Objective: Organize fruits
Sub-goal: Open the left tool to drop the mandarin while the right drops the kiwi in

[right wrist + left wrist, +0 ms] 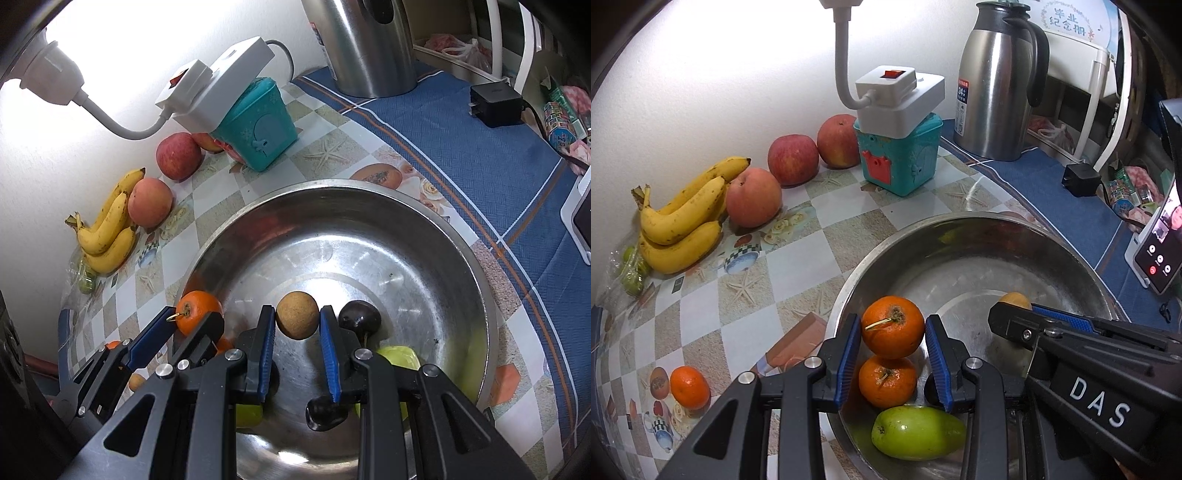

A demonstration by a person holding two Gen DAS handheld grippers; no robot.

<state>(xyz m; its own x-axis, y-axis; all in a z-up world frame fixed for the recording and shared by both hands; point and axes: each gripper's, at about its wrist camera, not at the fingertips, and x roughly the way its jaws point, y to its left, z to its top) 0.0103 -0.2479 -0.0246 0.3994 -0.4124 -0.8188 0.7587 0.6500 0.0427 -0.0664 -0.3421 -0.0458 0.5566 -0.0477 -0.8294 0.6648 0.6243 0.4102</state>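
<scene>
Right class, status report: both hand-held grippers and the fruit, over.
Left hand-held gripper shut on orange over steel bowl. Right hand-held gripper shut on brown round fruit. Nothing blocking.

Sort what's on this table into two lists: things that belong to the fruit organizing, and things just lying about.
Job:
steel bowl
stemmed orange, between the left gripper fingers
round tan fruit, between the right gripper fingers
bananas
apples
peach

Lying about:
power strip
teal box
thermos
phone

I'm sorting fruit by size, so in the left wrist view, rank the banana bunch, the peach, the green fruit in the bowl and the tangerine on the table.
1. banana bunch
2. green fruit, though it lies nearest the camera, so this rank is unsure
3. peach
4. tangerine
</scene>
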